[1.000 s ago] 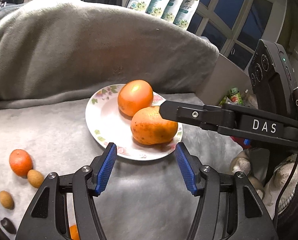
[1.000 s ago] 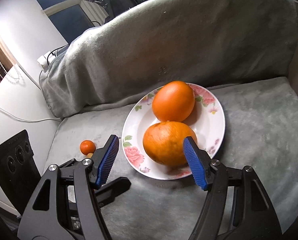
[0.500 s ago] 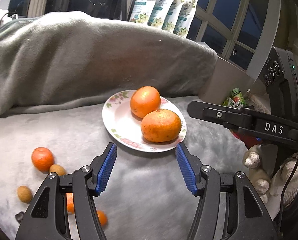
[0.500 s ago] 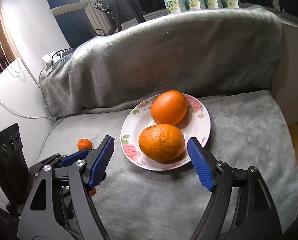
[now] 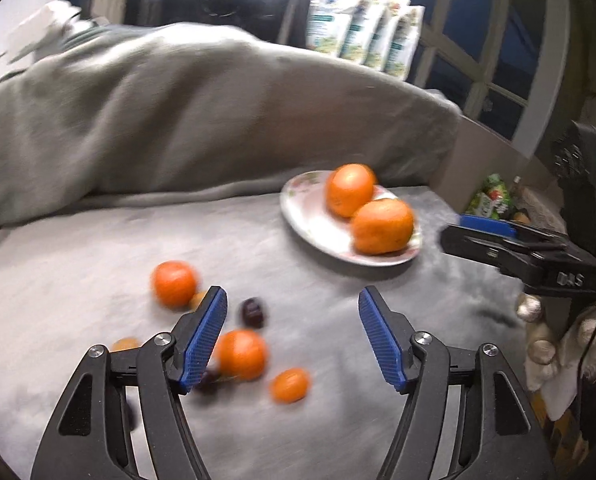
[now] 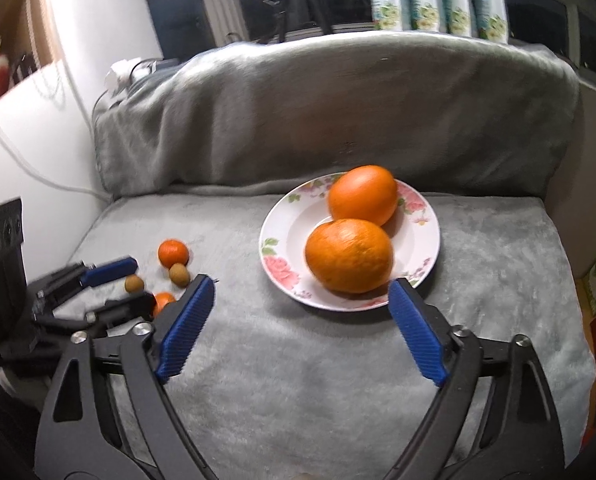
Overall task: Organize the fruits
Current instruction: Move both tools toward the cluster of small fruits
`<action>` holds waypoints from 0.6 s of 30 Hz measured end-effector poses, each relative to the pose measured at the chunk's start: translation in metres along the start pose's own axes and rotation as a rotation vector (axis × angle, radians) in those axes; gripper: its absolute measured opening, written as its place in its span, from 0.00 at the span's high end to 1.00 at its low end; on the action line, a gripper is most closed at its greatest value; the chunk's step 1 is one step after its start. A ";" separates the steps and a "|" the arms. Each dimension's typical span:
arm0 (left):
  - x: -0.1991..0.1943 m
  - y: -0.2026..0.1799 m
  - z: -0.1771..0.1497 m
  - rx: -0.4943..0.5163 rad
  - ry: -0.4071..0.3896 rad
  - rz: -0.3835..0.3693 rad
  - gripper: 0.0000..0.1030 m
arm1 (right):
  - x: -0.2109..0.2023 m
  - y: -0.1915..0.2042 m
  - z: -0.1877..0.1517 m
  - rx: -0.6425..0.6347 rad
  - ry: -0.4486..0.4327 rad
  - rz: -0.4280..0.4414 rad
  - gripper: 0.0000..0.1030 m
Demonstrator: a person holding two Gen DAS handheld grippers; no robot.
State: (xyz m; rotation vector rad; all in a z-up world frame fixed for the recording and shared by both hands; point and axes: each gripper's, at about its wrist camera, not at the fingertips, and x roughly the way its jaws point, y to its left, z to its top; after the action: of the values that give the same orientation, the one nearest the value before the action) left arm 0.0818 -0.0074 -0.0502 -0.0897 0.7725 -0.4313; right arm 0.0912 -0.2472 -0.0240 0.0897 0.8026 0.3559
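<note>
- The left gripper (image 5: 291,338) is hovering over the grey blanket (image 5: 97,272) with its blue-padded fingers (image 5: 203,340) spread wide and gripping nothing.
- Small loose fruit is lying around the left finger of that gripper: one mandarin (image 5: 173,283) just beyond its tip, a second mandarin (image 5: 241,354) just inside the pad, and a smaller orange fruit (image 5: 289,386) in the gap between the two fingers.
- A dark fruit (image 5: 253,312) is sitting between the two mandarins, just past the left fingertip; motion blur is making the finer details of this cluster hard to read.
- The floral plate (image 5: 310,220) is resting well beyond the right finger of the left gripper, carrying two big oranges that are touching each other.
- The right gripper (image 6: 298,316) is also holding its fingers (image 6: 416,334) wide apart and empty.
- In the right wrist view, the near orange (image 6: 349,255) is lying just ahead of the gap between the fingers, with the far orange (image 6: 362,195) behind it and in contact.
- The plate rim (image 6: 275,256) is sitting just beyond the right fingertip, apparently not touching it.
- Two small brown fruits (image 6: 179,274) are lying near the left fingertip of the right gripper, beside a mandarin.
</note>
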 end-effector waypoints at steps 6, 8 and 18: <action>-0.016 0.044 -0.013 -0.078 0.002 0.056 0.34 | 0.005 0.021 -0.008 -0.067 0.006 -0.001 0.08; -0.019 0.056 -0.016 -0.099 0.006 0.070 0.34 | 0.010 0.026 -0.010 -0.076 0.020 0.012 0.08; -0.019 0.094 -0.032 -0.162 0.039 0.066 0.54 | 0.034 0.048 -0.014 -0.104 0.073 0.096 0.18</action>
State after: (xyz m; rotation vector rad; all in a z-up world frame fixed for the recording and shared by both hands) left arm 0.0799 0.0879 -0.0830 -0.2067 0.8457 -0.3083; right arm 0.0895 -0.1915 -0.0464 0.0178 0.8520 0.4940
